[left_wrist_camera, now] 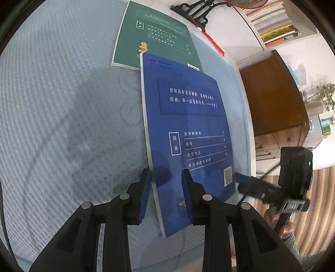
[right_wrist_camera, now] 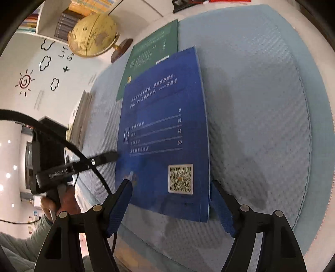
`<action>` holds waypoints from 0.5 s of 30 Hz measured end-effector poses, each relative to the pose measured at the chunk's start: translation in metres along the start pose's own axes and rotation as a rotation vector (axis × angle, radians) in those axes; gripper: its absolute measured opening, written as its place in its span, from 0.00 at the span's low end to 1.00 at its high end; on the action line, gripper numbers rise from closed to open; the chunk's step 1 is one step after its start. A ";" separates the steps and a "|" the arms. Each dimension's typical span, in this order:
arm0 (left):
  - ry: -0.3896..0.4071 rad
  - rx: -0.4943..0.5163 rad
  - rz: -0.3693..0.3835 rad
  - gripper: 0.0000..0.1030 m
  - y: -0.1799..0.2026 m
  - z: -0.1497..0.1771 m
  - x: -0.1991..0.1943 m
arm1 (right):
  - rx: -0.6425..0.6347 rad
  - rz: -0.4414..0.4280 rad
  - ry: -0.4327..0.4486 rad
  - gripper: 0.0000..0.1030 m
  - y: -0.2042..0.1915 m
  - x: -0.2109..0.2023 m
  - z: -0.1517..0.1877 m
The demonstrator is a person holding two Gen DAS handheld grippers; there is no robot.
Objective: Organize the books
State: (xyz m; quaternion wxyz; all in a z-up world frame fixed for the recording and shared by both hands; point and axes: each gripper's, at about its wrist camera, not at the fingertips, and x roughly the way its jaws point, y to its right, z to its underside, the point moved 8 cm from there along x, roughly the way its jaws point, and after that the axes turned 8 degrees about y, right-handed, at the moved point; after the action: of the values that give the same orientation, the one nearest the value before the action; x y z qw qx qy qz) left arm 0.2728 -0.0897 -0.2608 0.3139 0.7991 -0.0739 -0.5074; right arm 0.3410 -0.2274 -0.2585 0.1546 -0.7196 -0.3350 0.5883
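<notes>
A thin blue book hangs tilted over the pale blue mattress. Its far end overlaps a green book that lies flat. My left gripper straddles the blue book's left edge with narrow jaws, one pad under the edge and one on the cover. My right gripper stands wide at the book's near right corner. Its left finger lies over the cover and its right finger sits beside the right edge.
A gold globe stands past the mattress edge at the far left. A bookshelf and a wooden cabinet flank the right side. A black stand with a red tassel sits behind the green book. A hand holds each gripper.
</notes>
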 end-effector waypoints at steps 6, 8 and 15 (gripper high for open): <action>0.022 0.025 -0.045 0.25 0.001 -0.008 -0.001 | -0.033 0.047 0.055 0.75 -0.010 0.003 -0.024; 0.025 0.016 -0.039 0.25 -0.002 -0.008 -0.002 | -0.047 -0.014 0.082 0.75 -0.024 -0.012 -0.027; 0.025 -0.103 0.066 0.25 -0.014 -0.003 -0.006 | -0.052 -0.426 0.145 0.75 -0.119 -0.063 -0.034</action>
State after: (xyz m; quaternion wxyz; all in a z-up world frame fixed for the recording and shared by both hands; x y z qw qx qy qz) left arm 0.2701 -0.0746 -0.2630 0.3722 0.7851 -0.0700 -0.4900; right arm 0.3321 -0.1765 -0.1293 0.2802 -0.6768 -0.4824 0.4802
